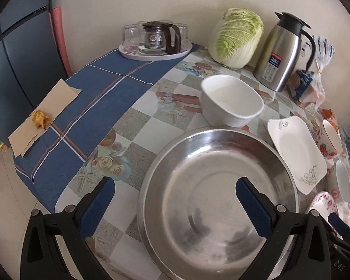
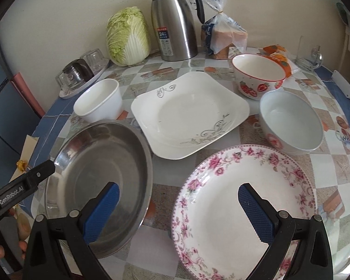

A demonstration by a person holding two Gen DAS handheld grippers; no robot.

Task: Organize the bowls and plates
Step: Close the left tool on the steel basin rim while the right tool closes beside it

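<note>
A round steel plate [image 1: 219, 198] lies on the checked table. My left gripper [image 1: 175, 203] is open and straddles its left rim, one finger outside and one over the dish. A floral plate [image 2: 217, 198] lies to the steel plate's right. My right gripper [image 2: 178, 200] is open over the floral plate's left rim, holding nothing. Behind them sit a square white plate [image 2: 189, 114], a plain white bowl [image 2: 98, 102], a strawberry bowl [image 2: 259, 77] and a pale bowl [image 2: 291, 121]. The right wrist view shows the left gripper's finger [image 2: 42, 170] at the steel plate's [image 2: 100, 158] rim.
Along the wall stand a cabbage [image 2: 128, 37], a steel jug [image 2: 175, 23] and a bread bag [image 2: 224, 35]. A tray of glasses [image 1: 154, 39] is at the back left. Paper with a yellow scrap [image 1: 40, 119] lies near the left edge, and a glass mug [image 2: 312, 58] stands far right.
</note>
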